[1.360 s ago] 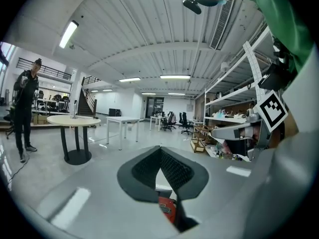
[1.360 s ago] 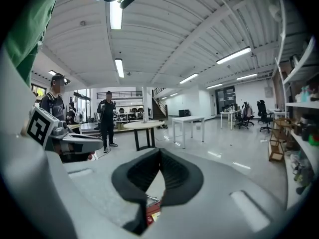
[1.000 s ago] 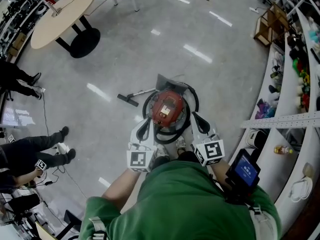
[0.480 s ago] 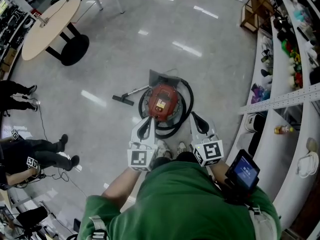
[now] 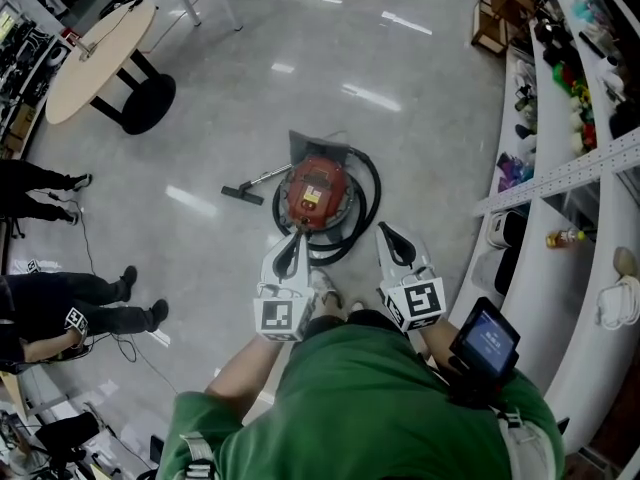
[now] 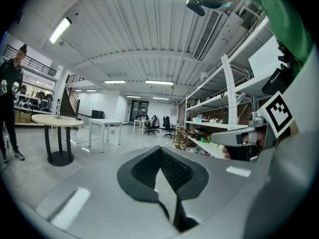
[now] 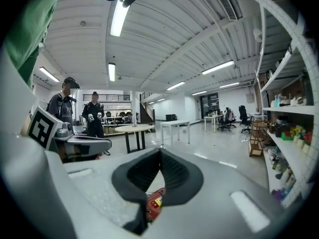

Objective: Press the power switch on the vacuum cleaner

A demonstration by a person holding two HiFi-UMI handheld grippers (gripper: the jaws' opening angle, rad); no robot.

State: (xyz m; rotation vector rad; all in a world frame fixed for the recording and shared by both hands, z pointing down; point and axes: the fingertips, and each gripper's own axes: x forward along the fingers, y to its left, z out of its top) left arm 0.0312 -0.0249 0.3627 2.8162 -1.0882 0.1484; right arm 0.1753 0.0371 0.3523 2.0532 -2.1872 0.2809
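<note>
While the red vacuum cleaner point(image 5: 318, 194) sits on the floor point(image 5: 420, 148), a person's point(image 5: 360, 398) left gripper point(image 5: 292, 241) and right gripper point(image 5: 386, 234) point toward it, both with jaws pressed together.

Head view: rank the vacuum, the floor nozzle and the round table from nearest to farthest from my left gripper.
From the left gripper:
1. Vacuum, on the floor just ahead, slightly to the right.
2. Floor nozzle, ahead and off to the left.
3. Round table, far off at the upper left.
</note>
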